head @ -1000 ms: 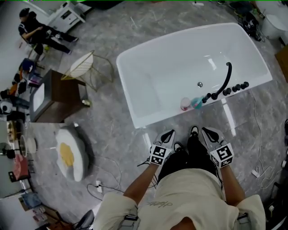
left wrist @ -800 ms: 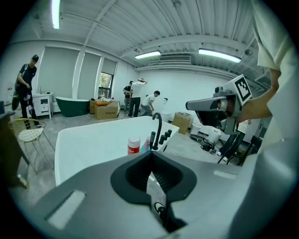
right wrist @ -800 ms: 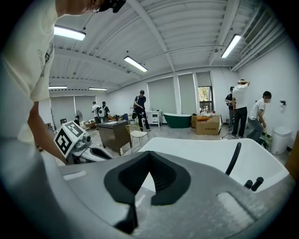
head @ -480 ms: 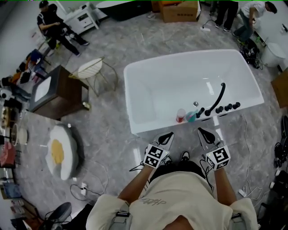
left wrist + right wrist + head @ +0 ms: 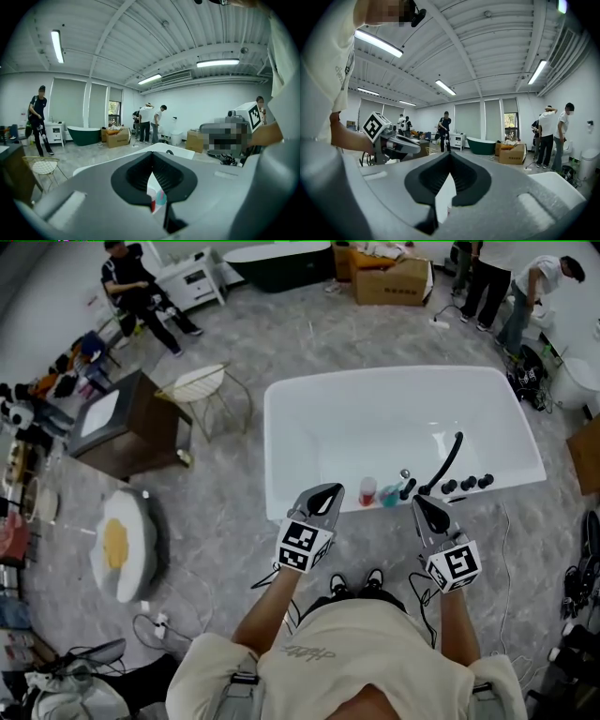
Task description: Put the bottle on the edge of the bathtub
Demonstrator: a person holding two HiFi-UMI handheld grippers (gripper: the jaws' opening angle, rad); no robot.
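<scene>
A white bathtub fills the middle of the head view, with a black faucet and knobs on its near rim. A small white-and-red bottle stands on that near rim, next to a teal item. My left gripper is shut and holds nothing, hovering just left of the bottle. My right gripper hangs just right of the teal item, also shut and bare. In the left gripper view the bottle shows through the slit below the closed left gripper. The right gripper points level into the room.
A brown cabinet, a wire chair and an egg-shaped cushion stand to the left. Cables lie on the floor near my feet. A cardboard box, a dark tub and several people are at the back.
Both grippers have risen from beside my feet to the tub's near rim, either side of the bottle. The head view has tipped up, showing more of the room behind.
</scene>
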